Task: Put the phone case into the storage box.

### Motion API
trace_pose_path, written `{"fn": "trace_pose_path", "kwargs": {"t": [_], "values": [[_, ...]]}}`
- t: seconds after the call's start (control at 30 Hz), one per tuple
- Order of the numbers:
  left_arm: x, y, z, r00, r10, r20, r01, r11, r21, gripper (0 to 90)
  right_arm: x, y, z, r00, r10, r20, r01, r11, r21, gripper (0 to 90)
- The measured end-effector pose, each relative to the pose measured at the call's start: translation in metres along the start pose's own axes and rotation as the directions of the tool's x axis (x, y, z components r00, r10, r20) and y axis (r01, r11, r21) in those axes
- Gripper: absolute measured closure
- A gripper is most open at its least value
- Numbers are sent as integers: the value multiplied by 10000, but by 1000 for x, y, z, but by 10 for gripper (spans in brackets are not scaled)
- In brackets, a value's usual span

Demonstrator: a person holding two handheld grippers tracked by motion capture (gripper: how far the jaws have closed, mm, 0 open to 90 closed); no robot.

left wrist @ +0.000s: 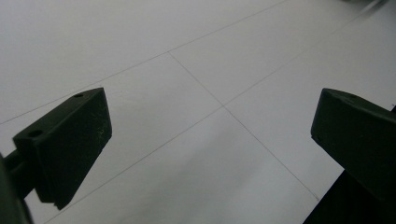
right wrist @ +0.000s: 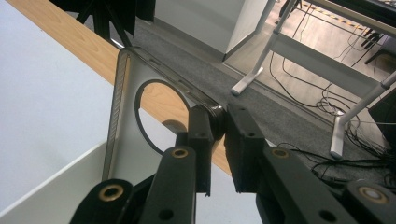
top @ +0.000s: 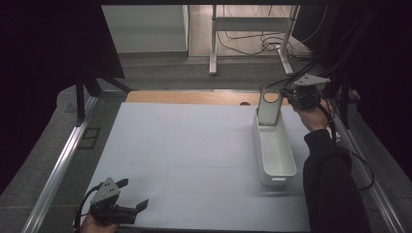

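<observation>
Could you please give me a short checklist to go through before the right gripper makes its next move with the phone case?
1. Right gripper shut on the translucent grey phone case with a round cutout: ok.
2. Grip sits only at the case's top corner: not ok.
3. Case's lower end inside the long white plastic bin: ok.
4. Case resting on the bin floor: cannot tell.
5. Left gripper open, away from the bin: ok.

The bin (top: 274, 155) sits on the surface (top: 184, 155). A lid (top: 268, 108) stands upright at the bin's far end. The right gripper (top: 286, 92) is beside that lid; the left gripper (top: 133, 194) is well apart, toward the bin's near left.
</observation>
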State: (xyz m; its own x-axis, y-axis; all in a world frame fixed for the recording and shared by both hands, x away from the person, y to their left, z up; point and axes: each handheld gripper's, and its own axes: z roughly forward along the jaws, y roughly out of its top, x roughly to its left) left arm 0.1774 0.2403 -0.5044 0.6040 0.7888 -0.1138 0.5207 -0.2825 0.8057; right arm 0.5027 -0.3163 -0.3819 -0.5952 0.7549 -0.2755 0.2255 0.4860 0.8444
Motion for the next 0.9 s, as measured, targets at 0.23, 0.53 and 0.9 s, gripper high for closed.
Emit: {"fn": "trace_pose_path", "kwargs": {"t": [0.23, 0.53, 0.9], "values": [[0, 0, 0, 10000, -20, 20, 20, 10000, -1, 0, 1, -7, 6, 10000, -58, -45, 58, 10000, -17, 802], [0, 0, 0, 10000, -23, 5, 23, 10000, 0, 0, 2, -18, 12, 10000, -81, -56, 81, 9999, -96, 802], [0, 0, 0, 10000, -26, 16, 26, 10000, 20, 0, 1, -23, 15, 10000, 50, -56, -51, 9997, -239, 795]]}}
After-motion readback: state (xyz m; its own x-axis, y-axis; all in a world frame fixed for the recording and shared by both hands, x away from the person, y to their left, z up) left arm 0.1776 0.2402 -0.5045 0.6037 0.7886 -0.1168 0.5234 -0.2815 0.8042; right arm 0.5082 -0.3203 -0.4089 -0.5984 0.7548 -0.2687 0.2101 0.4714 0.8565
